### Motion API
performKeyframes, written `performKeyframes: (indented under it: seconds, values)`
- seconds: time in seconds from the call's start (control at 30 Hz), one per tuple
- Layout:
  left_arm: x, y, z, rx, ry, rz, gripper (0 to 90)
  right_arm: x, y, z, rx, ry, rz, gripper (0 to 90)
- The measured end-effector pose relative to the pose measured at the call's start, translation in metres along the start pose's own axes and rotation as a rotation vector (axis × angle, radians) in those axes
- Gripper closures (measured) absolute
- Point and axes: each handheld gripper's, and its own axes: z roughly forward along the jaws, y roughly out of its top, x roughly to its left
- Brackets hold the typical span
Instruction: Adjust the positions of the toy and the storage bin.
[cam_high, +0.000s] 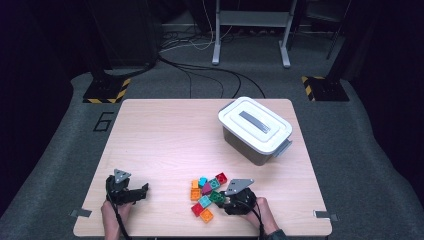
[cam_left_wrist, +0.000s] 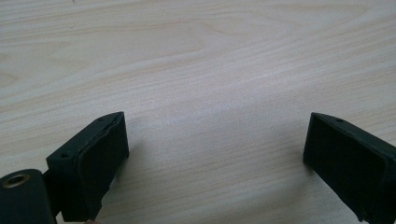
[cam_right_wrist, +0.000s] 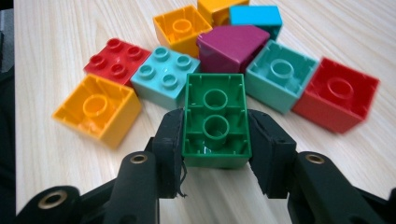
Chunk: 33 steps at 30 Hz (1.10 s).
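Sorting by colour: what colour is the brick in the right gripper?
Green plastic brick, clearest in the right gripper view.

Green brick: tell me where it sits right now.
The green brick lies underside up between the right gripper jaws, which pinch its long sides, at the near edge of the brick pile, just in front of the light blue brick and purple brick.

Green brick (cam_right_wrist: 215, 120) sits between black jaws. Around it: red studded brick (cam_right_wrist: 116, 57) at 10 o'clock, pale teal brick (cam_right_wrist: 166, 77), two orange bricks (cam_right_wrist: 97, 110), purple piece (cam_right_wrist: 231, 46), blue brick (cam_right_wrist: 256, 16). Table (cam_high: 165, 135) is pale wood; box (cam_high: 254, 129) grey, white-lidded.
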Motion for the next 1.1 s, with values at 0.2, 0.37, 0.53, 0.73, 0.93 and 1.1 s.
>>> performKeyframes:
  seconds: [0.2,0.37,0.53,0.73,0.93,1.1]
  values:
    - [0.000,0.000,0.000,-0.002,0.000,-0.002,6.3,0.004,0.012,0.014,-0.006,0.011,-0.016,57.8]
    - [0.000,0.000,0.000,0.000,0.000,0.000,6.3,0.003,0.016,0.020,-0.013,0.015,-0.008,51.9]
    - [0.000,0.000,0.000,-0.003,0.000,-0.003,6.4,-0.004,0.011,0.001,-0.080,-0.017,0.047,31.8]
    - [-0.001,0.000,0.000,-0.006,-0.001,-0.005,6.5,-0.030,0.008,-0.024,-0.135,-0.119,0.142,30.7]
    - [0.000,0.000,0.000,-0.001,-0.003,0.003,6.5,-0.048,0.009,-0.013,-0.101,-0.135,0.215,29.9]
    - [0.000,0.000,0.000,-0.001,-0.003,0.001,6.5,-0.048,0.013,0.003,-0.068,-0.072,0.225,41.8]
